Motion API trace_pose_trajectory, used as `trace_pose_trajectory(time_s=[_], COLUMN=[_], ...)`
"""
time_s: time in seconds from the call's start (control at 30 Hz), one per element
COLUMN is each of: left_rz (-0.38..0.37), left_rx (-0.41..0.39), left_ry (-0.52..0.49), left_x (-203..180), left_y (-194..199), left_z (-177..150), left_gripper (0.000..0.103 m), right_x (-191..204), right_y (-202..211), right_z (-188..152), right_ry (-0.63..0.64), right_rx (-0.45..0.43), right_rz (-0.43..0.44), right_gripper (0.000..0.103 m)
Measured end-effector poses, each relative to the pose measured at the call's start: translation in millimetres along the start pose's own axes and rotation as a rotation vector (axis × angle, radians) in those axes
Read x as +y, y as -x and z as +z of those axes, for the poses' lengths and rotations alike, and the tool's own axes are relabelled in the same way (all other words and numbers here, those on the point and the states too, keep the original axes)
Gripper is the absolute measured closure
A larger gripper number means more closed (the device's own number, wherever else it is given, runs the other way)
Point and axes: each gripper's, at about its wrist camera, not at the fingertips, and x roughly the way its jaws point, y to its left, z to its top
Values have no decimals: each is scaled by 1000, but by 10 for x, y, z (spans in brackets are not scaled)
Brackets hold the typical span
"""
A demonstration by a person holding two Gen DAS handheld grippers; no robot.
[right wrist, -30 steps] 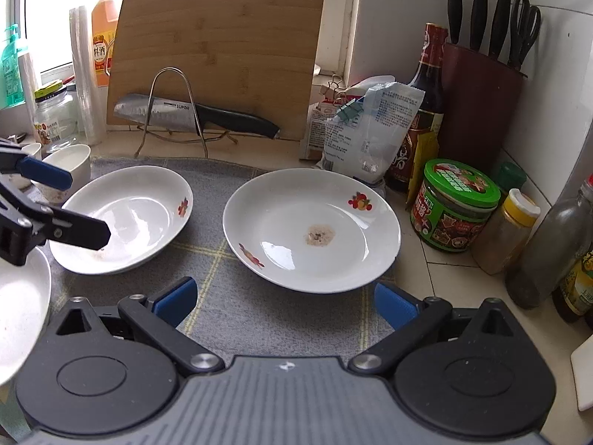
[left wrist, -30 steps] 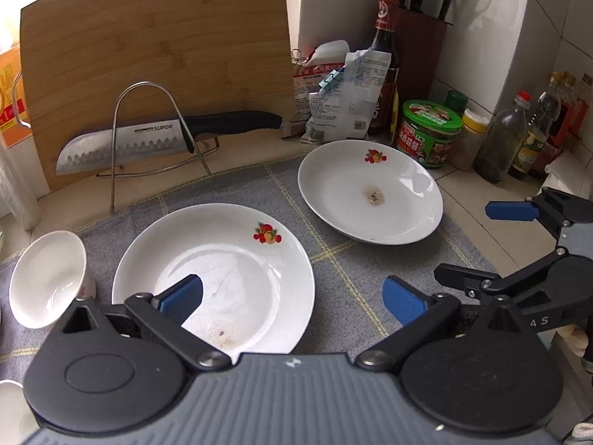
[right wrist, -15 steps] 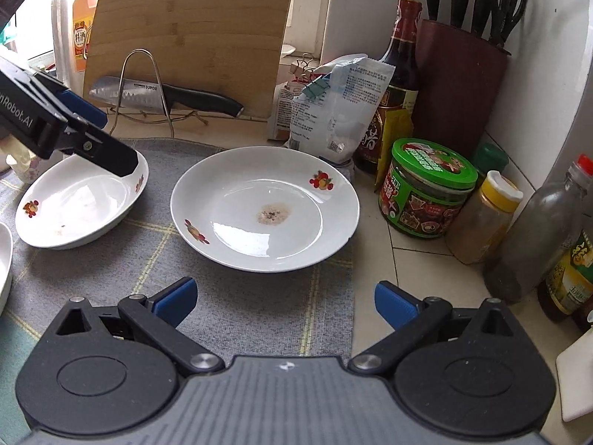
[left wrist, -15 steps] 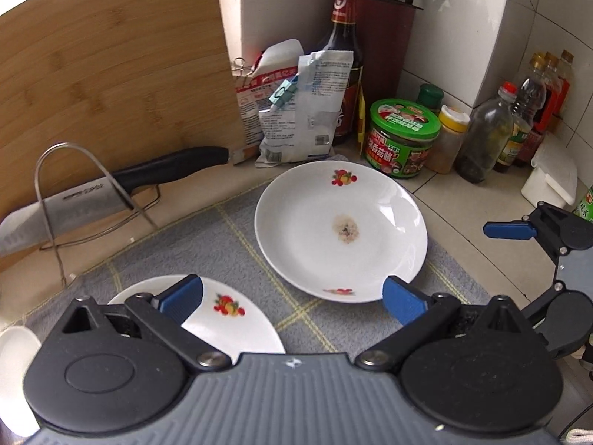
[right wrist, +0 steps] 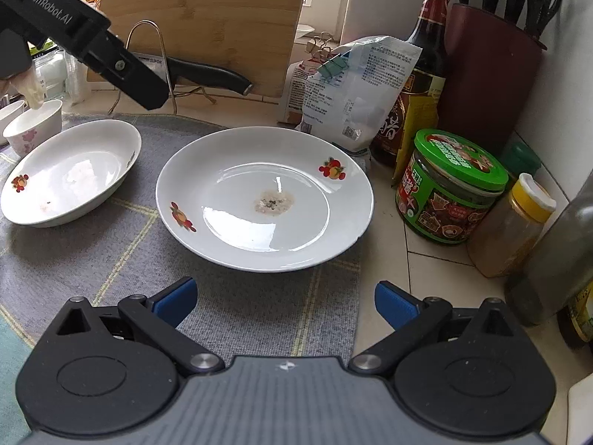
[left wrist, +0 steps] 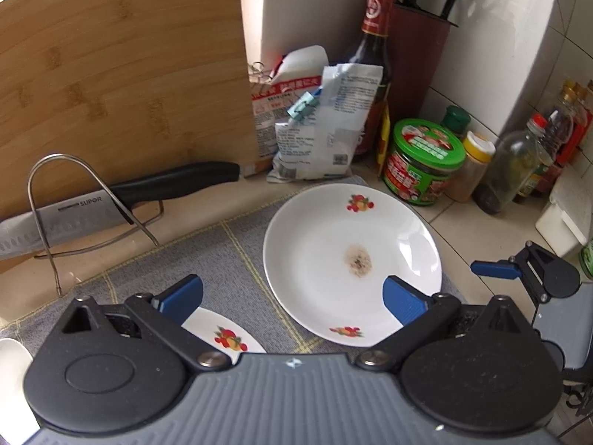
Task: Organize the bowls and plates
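Approaching the soiled plate, which lies flat on the grey mat at its right end, its far rim near the counter's jars; a brown residue marks its centre. Right gripper: fingers spread wide, nothing between them, held low and just short of the plate's near rim. Left gripper: likewise released and empty, poised above the plate's near-left edge. A second plate, deeper and fruit-printed, sits apart to the left on the same mat, with a small bowl beyond it.

Step in hand, as judged: the reach toward the first pickup, with no stacking yet done. The next move likely calls for one gripper to slide a finger under the raised rim and close on the thin edge; glazed ware may slip, and the mat may drag.

Surroundings: tiled counter in a kitchen corner; green-lidded jar, yellow-capped jar, dark sauce bottle, clipped bags, knife block, bamboo board and a knife on a wire stand.
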Motion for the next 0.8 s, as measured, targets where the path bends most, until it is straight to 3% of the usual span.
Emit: trace_pose_trajectory(time_s=[0.37,0.8], left_rz=[-47,-136], left_rx=[15,99], left_ry=[-29,-54], left_x=[-103,-39], left_y=[-440,-1109], left_z=[157,455], left_gripper=[1,4], right_x=[-57,-100], right_y=[-128,-318], right_z=[18,53], right_ry=[16,94], right_rx=[9,9], right_rz=[12,103], right_gripper=[0,0])
